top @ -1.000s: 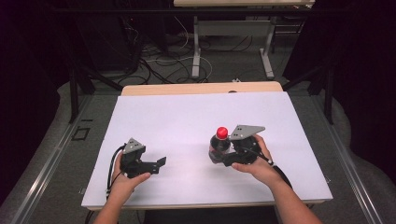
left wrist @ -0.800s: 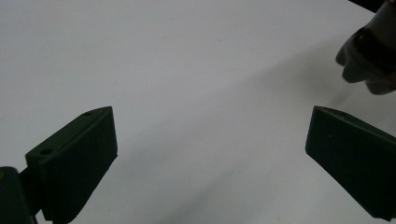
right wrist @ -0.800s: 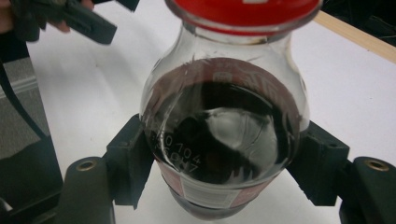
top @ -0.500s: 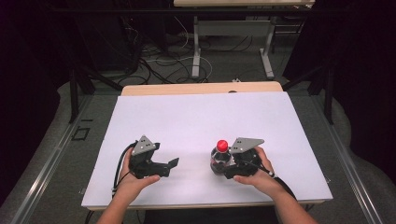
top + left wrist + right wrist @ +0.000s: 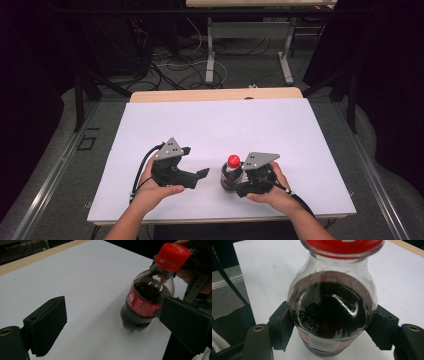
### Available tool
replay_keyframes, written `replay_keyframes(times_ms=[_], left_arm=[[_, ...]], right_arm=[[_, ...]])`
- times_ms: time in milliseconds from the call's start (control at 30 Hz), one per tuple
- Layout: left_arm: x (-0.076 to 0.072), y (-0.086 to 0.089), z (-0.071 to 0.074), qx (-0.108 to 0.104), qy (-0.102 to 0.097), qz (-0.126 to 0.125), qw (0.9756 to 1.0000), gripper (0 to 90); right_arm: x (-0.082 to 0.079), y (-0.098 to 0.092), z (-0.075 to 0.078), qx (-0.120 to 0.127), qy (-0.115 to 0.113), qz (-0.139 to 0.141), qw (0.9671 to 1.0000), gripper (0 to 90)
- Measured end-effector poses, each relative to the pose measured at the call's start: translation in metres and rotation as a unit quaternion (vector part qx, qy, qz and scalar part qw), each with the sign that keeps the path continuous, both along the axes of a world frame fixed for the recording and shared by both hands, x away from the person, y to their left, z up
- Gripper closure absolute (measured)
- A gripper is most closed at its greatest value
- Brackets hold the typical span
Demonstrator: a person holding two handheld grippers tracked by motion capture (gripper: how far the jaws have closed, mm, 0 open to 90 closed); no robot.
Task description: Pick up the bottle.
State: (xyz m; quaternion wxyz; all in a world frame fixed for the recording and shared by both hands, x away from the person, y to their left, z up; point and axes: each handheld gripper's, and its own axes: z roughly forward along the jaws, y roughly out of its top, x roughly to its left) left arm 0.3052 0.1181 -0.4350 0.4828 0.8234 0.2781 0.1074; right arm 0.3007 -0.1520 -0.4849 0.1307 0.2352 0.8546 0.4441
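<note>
A small cola bottle (image 5: 231, 175) with a red cap (image 5: 233, 160), a red label and dark drink stands tilted over the white table top (image 5: 220, 125). My right gripper (image 5: 239, 182) is shut on its body. In the right gripper view both black pads (image 5: 283, 326) press the bottle (image 5: 332, 312) just above the label. My left gripper (image 5: 196, 165) hangs to the bottle's left, pointing at it. Its jaws have just been closing a little and stand open (image 5: 117, 325). The bottle (image 5: 145, 302) lies ahead of them near the right-hand jaw, untouched.
The white sheet covers a wooden table whose far edge (image 5: 215, 95) shows as a tan strip. Beyond it stand table legs (image 5: 212, 50) and loose cables (image 5: 170, 70) on the floor. Grey floor borders the table on both sides.
My left gripper has risen and moved right, toward the bottle. My right gripper has brought the bottle a little nearer the table's front edge.
</note>
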Motion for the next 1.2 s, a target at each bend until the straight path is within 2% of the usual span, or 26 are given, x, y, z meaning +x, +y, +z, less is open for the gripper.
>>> replay_keyframes(times_ms=[67,167,200,233,367,400,600,667,767,867,967,1067,1100,1133,1167,1200], left_arm=[[-0.001,-0.005,0.007,0.002,0.001,-0.006,1.0,16.5],[-0.003,-0.012,0.017,0.003,-0.002,-0.023,0.9997,17.6],[-0.004,-0.015,0.023,0.006,-0.004,-0.034,0.9994,22.7],[-0.004,-0.015,0.023,0.006,-0.004,-0.034,0.9994,24.6],[-0.002,-0.02,0.031,-0.001,0.008,-0.061,0.9981,29.8],[0.0,-0.021,0.034,0.001,0.02,-0.084,0.9963,31.1],[0.001,-0.028,0.04,0.013,0.022,-0.109,0.9937,34.7],[0.003,-0.03,0.041,0.015,0.029,-0.13,0.991,35.8],[0.005,-0.033,0.041,0.006,0.027,-0.158,0.987,44.7],[0.006,-0.035,0.04,0.012,0.025,-0.161,0.9865,49.2],[0.008,-0.039,0.038,0.013,0.027,-0.176,0.9839,52.1],[0.009,-0.041,0.039,0.003,0.033,-0.192,0.9808,54.9],[0.009,-0.041,0.039,0.003,0.033,-0.192,0.9808,55.1],[0.009,-0.043,0.039,-0.002,0.034,-0.202,0.9787,56.3],[0.009,-0.043,0.039,-0.002,0.034,-0.202,0.9787,56.9],[0.009,-0.044,0.039,-0.005,0.034,-0.207,0.9777,57.4]], right_arm=[[-0.001,0.001,0.0,-0.002,0.003,0.005,1.0,30.4],[-0.002,0.003,0.0,-0.003,0.002,0.007,1.0,30.4],[-0.003,0.005,0.001,0.0,0.0,0.01,0.9999,30.4],[-0.004,0.005,0.001,0.0,-0.002,0.013,0.9999,30.4],[-0.006,0.007,0.002,0.001,-0.004,0.018,0.9998,30.4],[-0.006,0.007,0.002,0.0,-0.002,0.019,0.9998,30.4],[-0.007,0.009,0.002,0.0,-0.005,0.023,0.9997,30.3],[-0.008,0.009,0.001,-0.001,-0.001,0.027,0.9996,30.3],[-0.009,0.01,0.002,-0.005,0.004,0.031,0.9995,30.4],[-0.009,0.011,0.001,0.0,-0.003,0.037,0.9993,30.4],[-0.011,0.013,0.001,-0.001,-0.001,0.044,0.999,30.4],[-0.012,0.015,0.001,-0.001,-0.001,0.048,0.9988,30.4],[-0.012,0.015,0.001,-0.002,0.003,0.051,0.9987,30.4],[-0.012,0.016,0.001,0.001,0.003,0.054,0.9985,30.4],[-0.013,0.016,0.001,0.003,0.004,0.056,0.9984,30.4],[-0.012,0.016,0.001,0.001,0.001,0.059,0.9983,30.4]])
